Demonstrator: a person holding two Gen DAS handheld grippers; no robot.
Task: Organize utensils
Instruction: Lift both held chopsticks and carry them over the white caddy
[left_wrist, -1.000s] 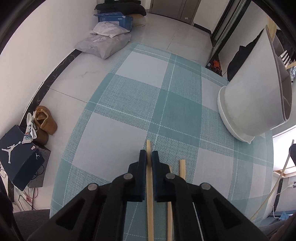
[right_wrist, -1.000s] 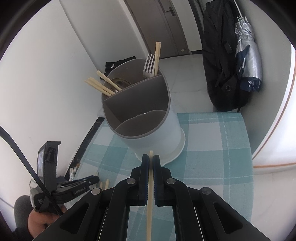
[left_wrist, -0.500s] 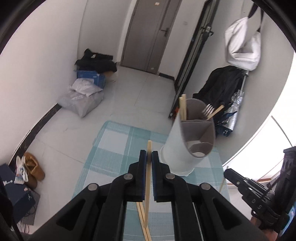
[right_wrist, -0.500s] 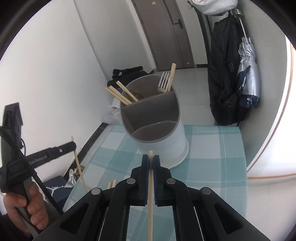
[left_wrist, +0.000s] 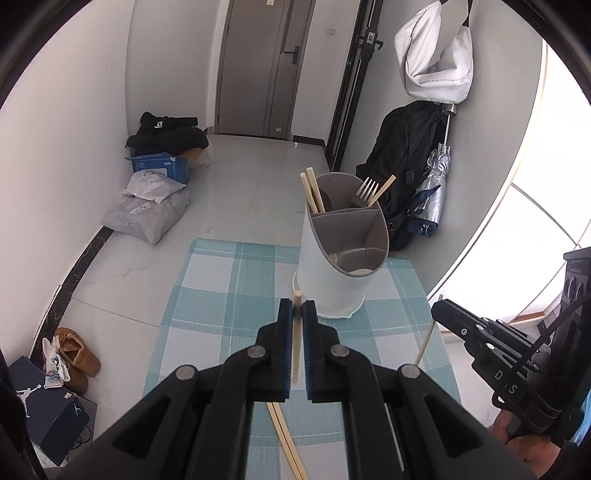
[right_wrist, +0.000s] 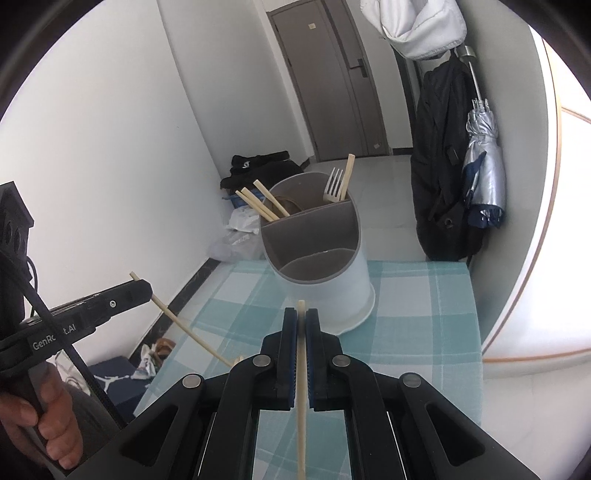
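Observation:
A white utensil holder (left_wrist: 334, 284) (right_wrist: 325, 280) with grey compartments stands at the far end of the teal checked mat (left_wrist: 229, 295) (right_wrist: 417, 306). Several chopsticks (right_wrist: 258, 204) and a fork (right_wrist: 333, 189) stick out of its back sections. My left gripper (left_wrist: 297, 308) is shut on one wooden chopstick (left_wrist: 296, 339), lifted above the mat just short of the holder. My right gripper (right_wrist: 301, 317) is shut on another chopstick (right_wrist: 301, 387), also raised in front of the holder. Two more chopsticks (left_wrist: 284, 439) lie on the mat under the left gripper.
A black backpack (right_wrist: 439, 184) and a folded umbrella (right_wrist: 484, 155) hang at the right wall. Parcels (left_wrist: 147, 214), dark clothes (left_wrist: 166, 134), shoes (left_wrist: 75, 354) and a shoe box (left_wrist: 40, 406) sit on the floor to the left. A closed door (left_wrist: 258, 66) is behind.
The left gripper has lifted its chopstick off the mat and tilted up, bringing the holder into its view. The right gripper has risen and drawn back a little with its chopstick.

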